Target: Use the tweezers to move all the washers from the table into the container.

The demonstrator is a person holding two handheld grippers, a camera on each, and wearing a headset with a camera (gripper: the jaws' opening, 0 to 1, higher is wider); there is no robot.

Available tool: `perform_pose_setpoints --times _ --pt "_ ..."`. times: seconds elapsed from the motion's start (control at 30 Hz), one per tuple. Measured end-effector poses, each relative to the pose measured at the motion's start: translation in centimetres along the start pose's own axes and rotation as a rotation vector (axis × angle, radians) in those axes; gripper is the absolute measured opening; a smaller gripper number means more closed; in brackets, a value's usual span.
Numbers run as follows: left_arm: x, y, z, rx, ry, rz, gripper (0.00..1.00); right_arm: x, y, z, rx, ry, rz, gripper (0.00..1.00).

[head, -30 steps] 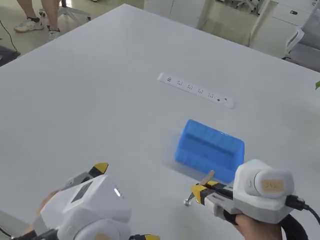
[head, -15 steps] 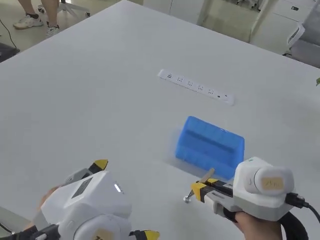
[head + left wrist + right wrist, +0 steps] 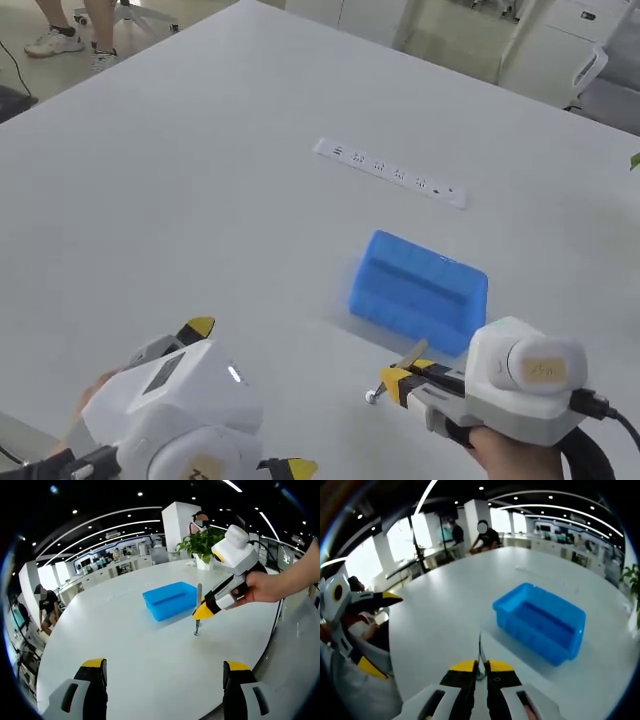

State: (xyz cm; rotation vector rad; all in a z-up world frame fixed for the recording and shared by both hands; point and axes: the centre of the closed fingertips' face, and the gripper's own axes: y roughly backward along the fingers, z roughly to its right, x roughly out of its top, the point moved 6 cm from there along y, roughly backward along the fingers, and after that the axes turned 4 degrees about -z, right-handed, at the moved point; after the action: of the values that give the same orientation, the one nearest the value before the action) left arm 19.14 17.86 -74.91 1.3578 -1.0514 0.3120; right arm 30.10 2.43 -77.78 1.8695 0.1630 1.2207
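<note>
My right tool (image 3: 480,666) is clamped tight on the tweezers (image 3: 198,597). Their tips point down at a small washer (image 3: 372,397) on the counter (image 3: 200,180), near the blue container (image 3: 418,290) but apart from it. My left tool (image 3: 165,665) is spread wide with nothing in it.

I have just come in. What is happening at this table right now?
A person works at a white table with a gripper in each hand. The right gripper has its fingers shut on tweezers, whose tip points down to the table near the blue container. A small shiny bit at the tip is too small to identify. The left gripper is open and holds nothing.
</note>
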Motion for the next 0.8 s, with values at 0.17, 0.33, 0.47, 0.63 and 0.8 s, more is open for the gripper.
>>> perform_pose_setpoints --times 0.17,0.33,0.47,0.63,0.8 --pt "-0.03 -0.01 0.04 -0.002 -0.004 -0.002 0.99 -0.02 0.05 -0.14 -0.004 0.009 0.001 0.04" --pt "-0.09 -0.03 0.09 -0.005 -0.007 -0.005 0.99 -0.16 -0.08 -0.29 -0.003 -0.003 0.013 0.04" --pt "-0.11 -0.02 0.12 -0.007 -0.008 -0.007 0.99 -0.12 -0.05 -0.38 -0.008 0.025 0.007 0.03" --pt "-0.15 -0.03 0.15 -0.007 -0.01 -0.009 0.99 -0.13 -0.05 -0.09 -0.01 0.039 -0.003 0.02" --pt "-0.14 0.01 0.16 -0.006 -0.01 -0.008 0.99 -0.01 0.04 -0.29 -0.001 0.038 -0.007 0.02"
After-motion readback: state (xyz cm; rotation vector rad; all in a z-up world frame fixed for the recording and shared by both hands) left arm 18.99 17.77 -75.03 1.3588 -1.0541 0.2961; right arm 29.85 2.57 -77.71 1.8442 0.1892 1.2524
